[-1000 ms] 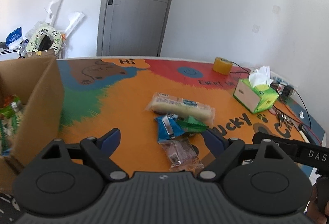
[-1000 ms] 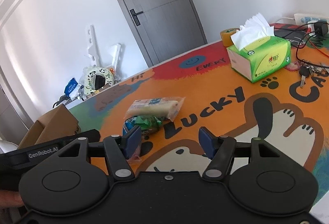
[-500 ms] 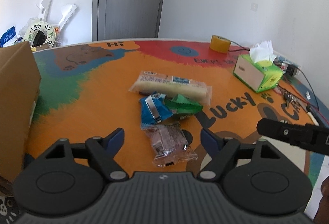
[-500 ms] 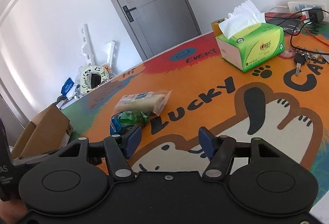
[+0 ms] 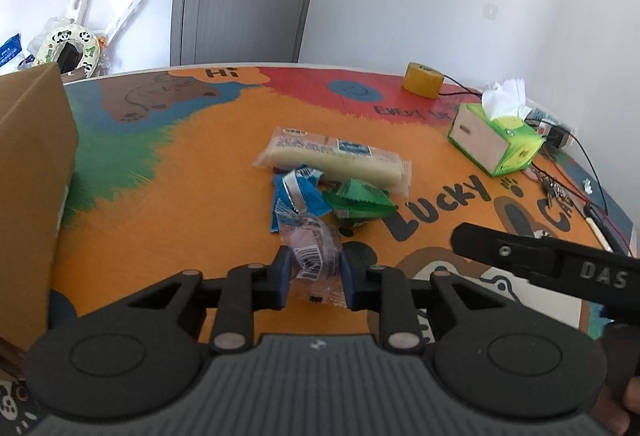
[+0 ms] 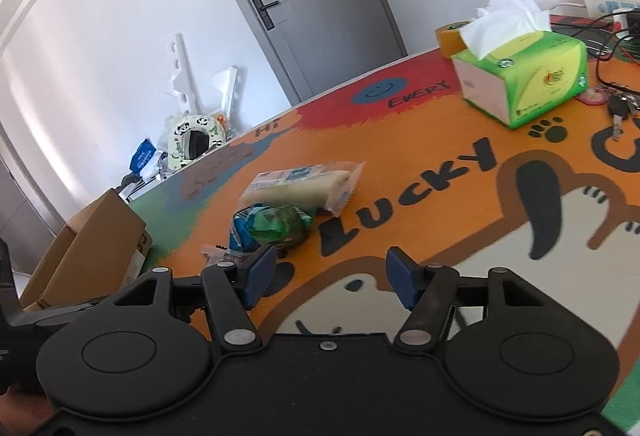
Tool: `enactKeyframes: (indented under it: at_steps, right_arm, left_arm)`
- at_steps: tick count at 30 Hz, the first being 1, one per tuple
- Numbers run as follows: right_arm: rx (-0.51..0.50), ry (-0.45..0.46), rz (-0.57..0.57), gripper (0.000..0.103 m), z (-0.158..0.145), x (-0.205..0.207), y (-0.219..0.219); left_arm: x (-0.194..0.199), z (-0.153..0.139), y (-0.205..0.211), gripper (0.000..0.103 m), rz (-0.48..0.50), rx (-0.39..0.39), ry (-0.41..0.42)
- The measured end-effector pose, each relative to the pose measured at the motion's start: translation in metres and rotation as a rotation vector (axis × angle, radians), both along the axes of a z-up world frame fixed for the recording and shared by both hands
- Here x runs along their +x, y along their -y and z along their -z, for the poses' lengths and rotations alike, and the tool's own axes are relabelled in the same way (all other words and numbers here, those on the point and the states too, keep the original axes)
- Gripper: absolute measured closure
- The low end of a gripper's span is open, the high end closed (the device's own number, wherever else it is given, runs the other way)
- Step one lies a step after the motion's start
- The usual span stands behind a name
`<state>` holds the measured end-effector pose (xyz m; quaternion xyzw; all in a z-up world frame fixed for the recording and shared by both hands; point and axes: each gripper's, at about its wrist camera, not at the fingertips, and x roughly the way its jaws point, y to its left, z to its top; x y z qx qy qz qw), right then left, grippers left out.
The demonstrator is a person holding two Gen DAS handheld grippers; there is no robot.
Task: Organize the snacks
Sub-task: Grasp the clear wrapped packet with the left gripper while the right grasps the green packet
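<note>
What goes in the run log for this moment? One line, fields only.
left gripper: closing on clear snack packet | right gripper: open, empty | cardboard box: left of pile

Your left claw [image 5: 313, 278] is closing its jaws on the clear snack packet [image 5: 314, 256], near the table's [image 5: 168, 203] front edge.

Pretty tight right ahead of the left claw [image 5: 313, 278]: a clear wrapped snack [image 5: 310, 256] fills the gap as its jaws close on it, with the blue packet [image 5: 296, 195], green packet [image 5: 358, 199] and long cream bar [image 5: 336, 159] piled just beyond. A cardboard box [image 5: 34, 171] walls off its left. The right claw [image 6: 331, 278] has bare counter [image 6: 420, 220] between its fingers; the tissue box [image 6: 528, 75] sits well off, ahead-right.
</note>
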<state>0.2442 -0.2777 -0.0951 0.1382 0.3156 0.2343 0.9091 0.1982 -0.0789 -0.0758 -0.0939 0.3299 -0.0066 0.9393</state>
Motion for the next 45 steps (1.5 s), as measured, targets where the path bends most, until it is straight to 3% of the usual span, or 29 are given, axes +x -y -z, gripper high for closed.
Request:
enactKeyframes:
  at_steps: [9,27,28,29,30,45]
  right_arm:
    - [-0.002,-0.002,-0.04,0.041,0.0,0.011,-0.026]
    - [-0.062,-0.018,-0.054,0.041,0.008,0.047,-0.078]
    - [-0.066,-0.023,-0.053,0.044,0.01,0.047,-0.079]
    - [-0.067,-0.029,-0.052,0.059,0.011,0.048,-0.079]
    - [-0.067,-0.037,-0.048,0.066,0.013,0.048,-0.079]
    - [-0.05,0.044,-0.033,0.07,-0.005,0.015,-0.068]
  left_arm:
    - [-0.006,-0.013,-0.021,0.079,-0.029,-0.028,0.039]
    - [0.009,0.003,-0.063,0.079,-0.101,-0.093,0.009]
    - [0.01,0.003,-0.064,0.079,-0.104,-0.092,0.006]
    - [0.01,0.004,-0.065,0.079,-0.108,-0.089,0.003]
    - [0.01,0.005,-0.066,0.079,-0.11,-0.087,0.0]
    - [-0.009,-0.013,-0.059,0.079,-0.11,-0.076,0.049]
